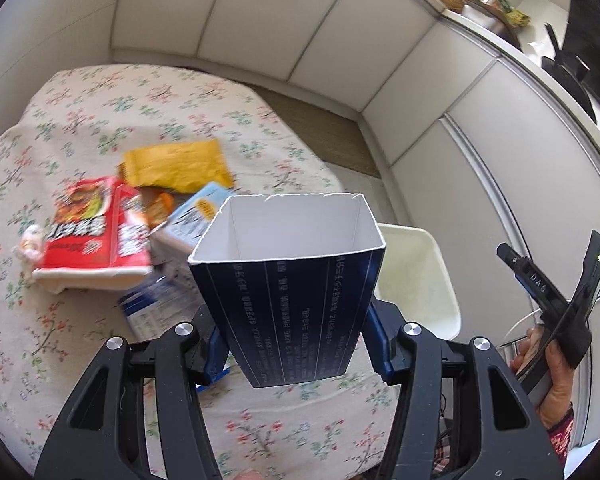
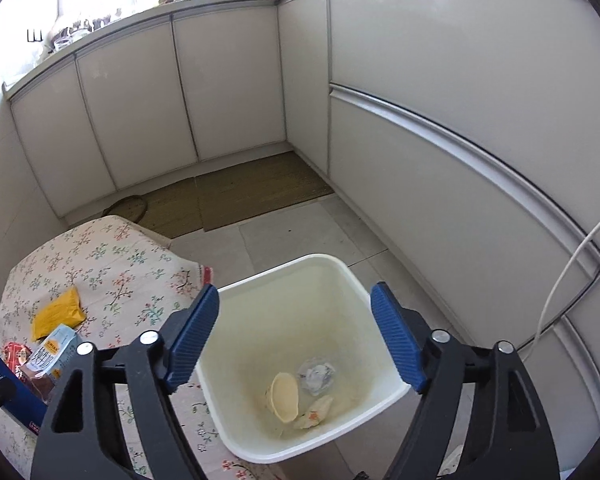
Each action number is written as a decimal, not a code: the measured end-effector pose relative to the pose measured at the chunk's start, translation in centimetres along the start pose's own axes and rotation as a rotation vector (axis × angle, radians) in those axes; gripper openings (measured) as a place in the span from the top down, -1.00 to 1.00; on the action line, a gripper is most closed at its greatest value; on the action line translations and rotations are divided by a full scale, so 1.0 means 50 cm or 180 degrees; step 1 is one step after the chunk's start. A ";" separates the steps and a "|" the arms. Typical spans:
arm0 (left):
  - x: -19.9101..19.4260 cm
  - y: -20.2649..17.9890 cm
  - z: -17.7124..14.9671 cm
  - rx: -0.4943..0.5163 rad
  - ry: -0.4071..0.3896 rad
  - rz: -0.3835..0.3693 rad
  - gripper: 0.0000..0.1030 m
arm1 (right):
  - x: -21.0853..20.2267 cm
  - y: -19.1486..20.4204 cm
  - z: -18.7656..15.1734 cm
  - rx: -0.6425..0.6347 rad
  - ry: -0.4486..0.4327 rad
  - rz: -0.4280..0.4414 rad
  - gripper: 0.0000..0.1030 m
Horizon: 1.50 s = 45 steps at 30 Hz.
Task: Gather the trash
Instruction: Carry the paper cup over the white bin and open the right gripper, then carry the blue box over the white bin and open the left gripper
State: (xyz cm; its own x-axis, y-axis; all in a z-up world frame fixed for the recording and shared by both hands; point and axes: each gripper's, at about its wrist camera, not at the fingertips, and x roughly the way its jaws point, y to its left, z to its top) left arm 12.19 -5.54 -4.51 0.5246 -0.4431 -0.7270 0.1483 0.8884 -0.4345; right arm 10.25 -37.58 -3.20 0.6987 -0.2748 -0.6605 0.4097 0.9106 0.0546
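My left gripper [image 1: 300, 344] is shut on a dark blue open-ended carton [image 1: 296, 284], held above the flowered tablecloth [image 1: 84, 120]. On the cloth lie a red food box [image 1: 88, 228], a yellow packet [image 1: 176, 166] and light blue cartons [image 1: 196, 216]. My right gripper [image 2: 296, 336] hangs open and empty over the white bin [image 2: 340, 276], which holds a cream cup [image 2: 284, 398], a crumpled clear wrapper [image 2: 316, 374] and a pale scrap [image 2: 316, 412]. The dark blue carton [image 2: 4, 384] shows at the left edge of the right wrist view.
White cabinet doors [image 2: 228, 92] line the back and right, with cluttered counters above. A woven mat [image 2: 240, 196] lies on the tiled floor. A white cable [image 2: 568, 272] hangs at the right. The bin [image 1: 416, 280] stands beside the table's right edge. A hand [image 1: 556, 376] holds the right gripper's handle.
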 end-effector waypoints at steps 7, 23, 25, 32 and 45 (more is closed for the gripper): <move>0.033 -0.107 0.033 0.0220 -0.0102 -0.0172 -0.02 | -0.017 -0.071 0.008 0.0179 -0.0118 -0.0196 -0.76; 0.169 -0.359 0.082 0.0689 0.0030 -0.0474 -0.04 | -0.028 -0.222 0.007 0.0783 -0.0112 -0.0402 -0.80; 0.188 -0.371 0.084 0.0698 0.0078 -0.0472 -0.12 | -0.027 -0.226 0.007 0.0799 -0.0110 -0.0402 -0.80; 0.193 -0.368 0.081 0.0741 0.0054 -0.0374 -0.30 | -0.026 -0.213 0.010 0.0755 -0.0103 -0.0370 -0.80; 0.102 -0.298 0.064 0.0890 -0.0506 0.0440 -0.86 | -0.053 -0.094 0.004 0.0314 -0.0325 -0.0241 -0.87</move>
State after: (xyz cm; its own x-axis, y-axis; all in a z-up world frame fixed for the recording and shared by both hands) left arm 15.35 -20.64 -0.02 0.6765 -0.3117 -0.6672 0.2792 0.9469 -0.1593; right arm 6.57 -41.20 -1.54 0.7176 -0.3760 -0.5862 0.5155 0.8528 0.0841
